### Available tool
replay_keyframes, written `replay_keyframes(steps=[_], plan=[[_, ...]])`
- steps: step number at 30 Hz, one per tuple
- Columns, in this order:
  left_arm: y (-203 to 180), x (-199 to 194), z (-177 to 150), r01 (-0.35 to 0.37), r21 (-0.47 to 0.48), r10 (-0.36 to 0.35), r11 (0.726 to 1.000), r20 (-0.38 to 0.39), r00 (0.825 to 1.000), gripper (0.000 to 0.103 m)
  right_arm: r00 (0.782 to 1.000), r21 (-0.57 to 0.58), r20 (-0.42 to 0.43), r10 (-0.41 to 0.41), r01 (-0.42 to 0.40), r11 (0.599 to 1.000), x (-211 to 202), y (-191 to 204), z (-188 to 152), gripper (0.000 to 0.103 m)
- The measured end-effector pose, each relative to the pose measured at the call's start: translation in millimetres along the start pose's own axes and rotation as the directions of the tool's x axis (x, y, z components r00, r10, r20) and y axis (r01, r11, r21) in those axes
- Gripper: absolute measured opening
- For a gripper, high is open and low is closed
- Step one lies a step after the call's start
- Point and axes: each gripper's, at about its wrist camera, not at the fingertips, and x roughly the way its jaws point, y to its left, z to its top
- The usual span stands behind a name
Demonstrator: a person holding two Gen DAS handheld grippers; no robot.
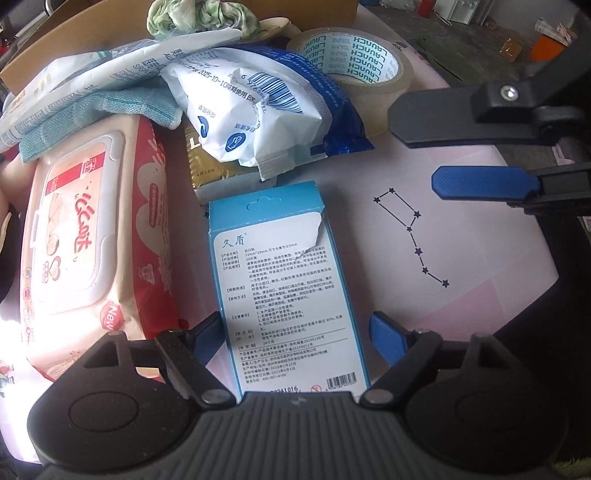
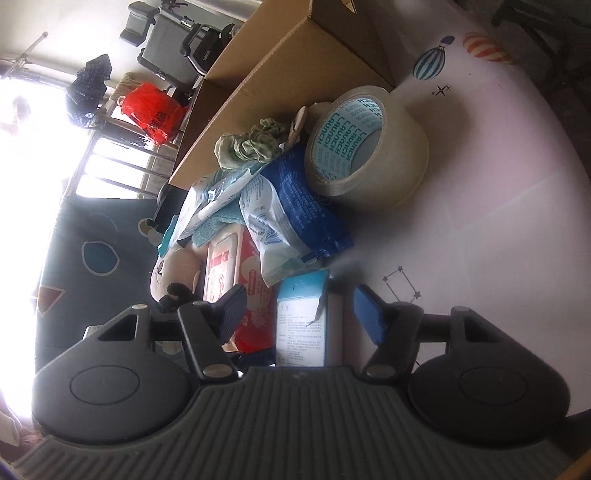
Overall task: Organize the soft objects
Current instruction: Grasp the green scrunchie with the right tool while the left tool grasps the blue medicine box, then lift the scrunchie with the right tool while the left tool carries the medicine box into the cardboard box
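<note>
Wipes pack (image 1: pixel 85 236) lies at nine o'clock on the tabletop (image 1: pixel 480 236), beside the blue box (image 1: pixel 280 280). We judge it squashy, slick; pinch across its middle. Our left gripper (image 1: pixel 295 332) and right gripper (image 2: pixel 299 310) stand apart.

Pale pink counter (image 1: pixel 461 236) printed with a dark star-and-line constellation (image 1: pixel 413 236) and, in the right wrist view, striped balloons in blue and in red-orange (image 2: pixel 480 46). Light-blue box (image 1: pixel 288 280) with a white label of black text. Pink-and-red wipes pack (image 1: pixel 92 236) with a white lid. White-and-dark-blue pouch (image 1: pixel 266 110) bearing a blue barcode. Teal woven cloth (image 1: pixel 110 114). Beige tape roll (image 1: pixel 354 70), its white core lettered in teal. Green-and-white crumpled cloth (image 1: pixel 199 16). Brown cardboard box (image 2: pixel 295 74). Hand-held gripper (image 1: pixel 295 332) black with blue pads (image 1: pixel 388 338).
</note>
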Motion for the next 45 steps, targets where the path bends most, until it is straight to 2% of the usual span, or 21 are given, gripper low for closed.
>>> replay_keyframes(steps=[2,4,7,14,20,23,24,26,27,30,36,45], plan=[[2.0,4.5,9.2,-0.004,-0.007,0.004,1.0,-0.002,1.0,0.084,1.0,-0.043,0.016,-0.018,0.019,0.999,-1.0,9.2,3.3,0.07],[0.1,6.8,12.4,-0.037,-0.001,0.037,0.999,0.011,0.999,0.077,0.999,-0.088,0.028,-0.037,0.039,0.995,-1.3,17.8,6.1,0.072],[3.7,8.1,16.5,-0.044,-0.006,0.044,0.999,0.034,0.998,0.077,0.996,-0.178,0.061,-0.064,0.074,0.981,-2.2,37.2,13.1,0.074],[11.8,5.5,13.8,-0.037,-0.048,0.039,0.998,0.06,0.997,0.076,0.976,-0.407,0.192,-0.097,0.17,0.897,17.3,94.8,54.8,0.075],[21.7,2.7,8.8,-0.002,-0.077,0.009,0.997,0.089,0.996,0.076,0.966,-0.582,0.208,-0.154,0.249,0.774,76.0,132.3,86.1,0.062],[26.3,2.1,7.4,0.023,-0.084,-0.014,0.996,0.103,0.995,0.075,0.969,-0.617,0.172,-0.178,0.247,0.747,103.8,136.8,97.1,0.054],[34.9,5.0,7.2,0.033,-0.089,-0.024,0.995,0.108,0.994,0.075,0.969,-0.623,0.155,-0.191,0.246,0.742,111.9,136.4,100.1,0.048],[42.2,3.3,-0.4,0.056,-0.103,-0.043,0.993,0.119,0.992,0.075,0.972,-0.629,0.122,-0.203,0.234,0.742,126.2,136.0,103.2,0.036],[42.9,3.0,-0.3,0.062,-0.106,-0.049,0.992,0.122,0.991,0.075,0.971,-0.625,0.109,-0.211,0.232,0.745,129.6,134.9,104.8,0.021],[45.1,-2.6,-4.3,0.069,-0.107,-0.053,0.992,0.14,0.989,0.075,0.973,-0.605,0.112,-0.201,0.228,0.763,125.5,134.1,100.9,0.016],[52.5,-21.5,-21.1,0.062,-0.095,-0.044,0.994,0.179,0.983,0.075,0.974,-0.569,0.153,-0.169,0.226,0.791,88.9,138.0,87.3,0.015],[49.4,-62.3,-45.6,0.032,-0.11,-0.003,0.993,0.252,0.968,0.075,0.977,-0.544,0.192,-0.09,0.182,0.819,16.0,146.5,54.9,0.015]])
